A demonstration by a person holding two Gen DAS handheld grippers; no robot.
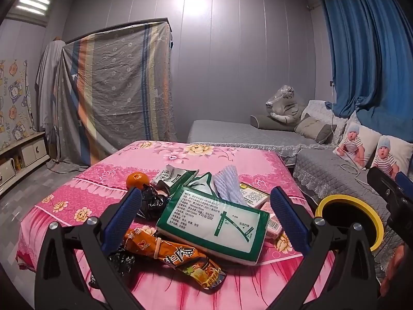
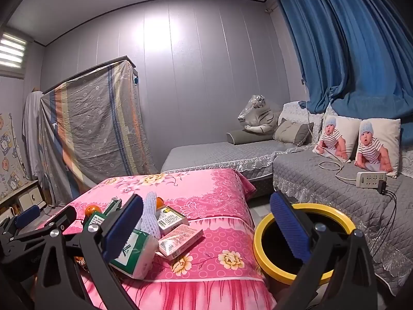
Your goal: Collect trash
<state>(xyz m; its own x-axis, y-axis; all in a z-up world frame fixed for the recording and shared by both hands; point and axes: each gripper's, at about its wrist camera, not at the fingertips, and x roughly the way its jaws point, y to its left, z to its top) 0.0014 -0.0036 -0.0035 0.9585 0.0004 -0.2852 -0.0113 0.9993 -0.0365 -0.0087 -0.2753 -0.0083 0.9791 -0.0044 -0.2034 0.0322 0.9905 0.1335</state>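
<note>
L claw (image 1: 206,217) is hovering w/ fingers spread wide, gripping nothing, over the trash pile lying on the pink floral cloth (image 1: 196,152) covering the bench. Green-white tissue pack (image 1: 214,222) is sitting between its fingers, orange snack wrapper (image 1: 175,258) just in front, crumpled black bag (image 1: 152,201) and tangerine (image 1: 137,180) behind. White foam net (image 1: 227,188) is leaning on the pack, pink carton (image 2: 180,240) touching it. R claw (image 2: 206,224) is also spread, empty, hanging between the pile and the yellow-rimmed bin (image 2: 304,240) standing just beside the bench, near the grey sofa (image 2: 335,180).
</note>
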